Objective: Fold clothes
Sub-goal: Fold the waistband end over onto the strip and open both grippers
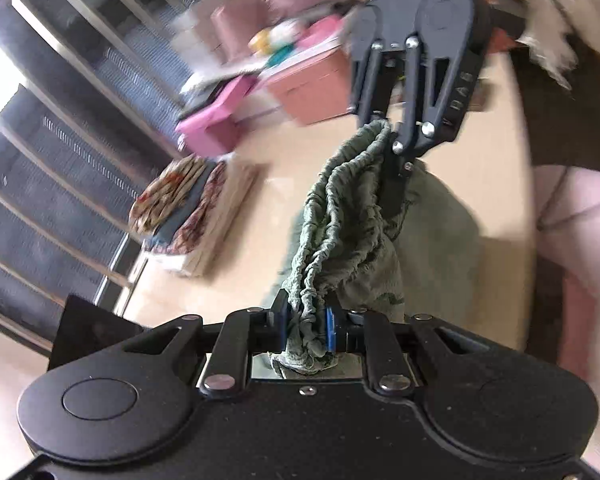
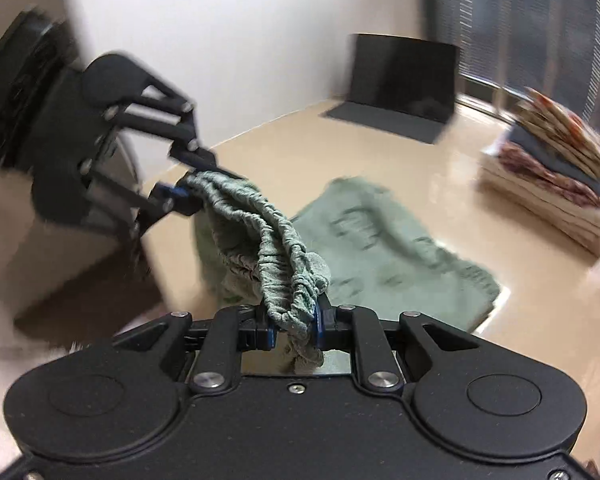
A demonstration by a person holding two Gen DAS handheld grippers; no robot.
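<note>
Seen from the left wrist: dark slatted window blinds along the far left. Next, on the cream desk, a stack of folded clothes with patterned pieces on top, near the window edge. Beyond it, blurred, pink boxes with clutter on them. At bottom centre, left claw clamped shut on the gathered elastic waistband of a green garment, blue pads pressed into the cloth on both sides. Waistband bunched in ruffles, running up and away to the right claw, likewise pinched on the same band. Rest of the cloth drooping below the band toward the desk. At the right edge, a person's pale clothing, blurred.

Seen from the right wrist: left claw at left, closed on one end of the waistband, held above the desk edge. At bottom centre, right claw gripping the other end, cloth squeezed between its blue pads. Band slack and bunched between the two claws, which are near each other. Green garment lifted at the waist, its lower part spread flat on the desk to the right. Farther back, a dark panel propped up on the desk by the white wall. At far right, the folded stack, well apart from the garment.
</note>
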